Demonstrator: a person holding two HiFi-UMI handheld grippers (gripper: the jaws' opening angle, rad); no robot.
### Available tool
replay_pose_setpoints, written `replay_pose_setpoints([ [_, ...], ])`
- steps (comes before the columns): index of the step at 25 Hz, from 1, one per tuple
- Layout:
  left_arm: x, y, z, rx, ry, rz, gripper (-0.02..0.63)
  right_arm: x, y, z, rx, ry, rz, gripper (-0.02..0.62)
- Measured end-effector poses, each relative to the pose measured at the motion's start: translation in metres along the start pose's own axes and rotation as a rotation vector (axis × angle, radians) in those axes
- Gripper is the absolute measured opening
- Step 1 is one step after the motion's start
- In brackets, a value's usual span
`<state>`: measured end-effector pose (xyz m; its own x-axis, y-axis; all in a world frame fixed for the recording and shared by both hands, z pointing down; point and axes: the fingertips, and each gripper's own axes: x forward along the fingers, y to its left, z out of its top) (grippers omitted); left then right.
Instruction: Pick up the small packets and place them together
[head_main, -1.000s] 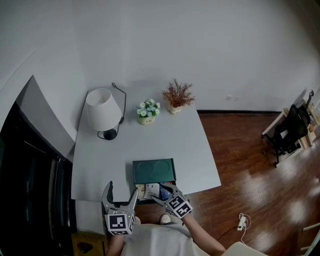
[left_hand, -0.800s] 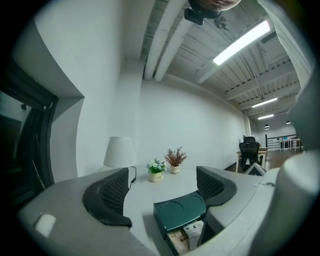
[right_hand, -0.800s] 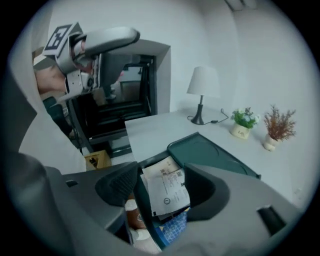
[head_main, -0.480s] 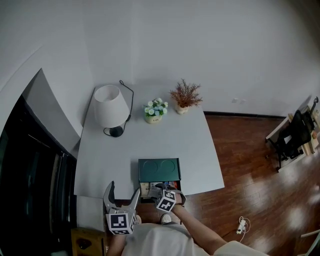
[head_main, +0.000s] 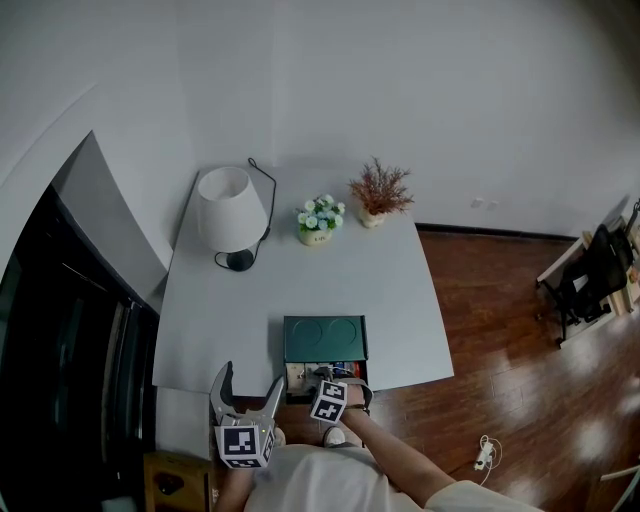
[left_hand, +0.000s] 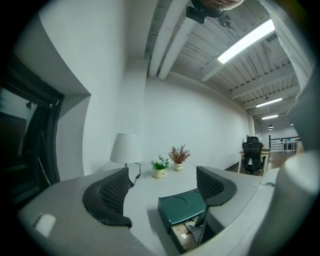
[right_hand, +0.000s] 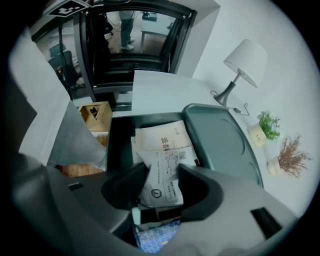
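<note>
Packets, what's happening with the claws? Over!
Right claw just closing on white packet in drawer. Left claw open, empty. Nothing in the way.

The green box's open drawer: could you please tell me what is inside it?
A white packet, a beige packet behind it and a blue-patterned packet nearer the camera; anything beneath them is covered.

White lamp on grey table, flower pot beside dried plant, wooden floor
</note>
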<state>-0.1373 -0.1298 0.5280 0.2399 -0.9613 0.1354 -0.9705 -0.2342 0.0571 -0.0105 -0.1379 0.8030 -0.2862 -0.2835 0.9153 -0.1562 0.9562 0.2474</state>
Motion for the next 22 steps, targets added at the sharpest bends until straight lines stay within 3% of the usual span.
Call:
replay_pose_setpoints([
  [3,0.000,0.001,0.001,0.000,-0.001,0.000,0.413,-0.005,-0.003,0.001,0.004,-0.016,-0.014,0.165],
  [7,0.001,0.000,0.001,0.000,0.001,-0.004,0.413,-0.022,-0.003,0.007,0.009,-0.070,-0.034,0.126],
  [15,0.004,-0.003,-0.003,-0.004,0.010,-0.018,0.413,-0.080,0.004,0.029,-0.045,-0.214,-0.104,0.120],
  [22,0.008,-0.006,-0.001,-0.007,0.001,-0.030,0.413,-0.104,-0.042,0.060,-0.063,-0.297,-0.177,0.118],
])
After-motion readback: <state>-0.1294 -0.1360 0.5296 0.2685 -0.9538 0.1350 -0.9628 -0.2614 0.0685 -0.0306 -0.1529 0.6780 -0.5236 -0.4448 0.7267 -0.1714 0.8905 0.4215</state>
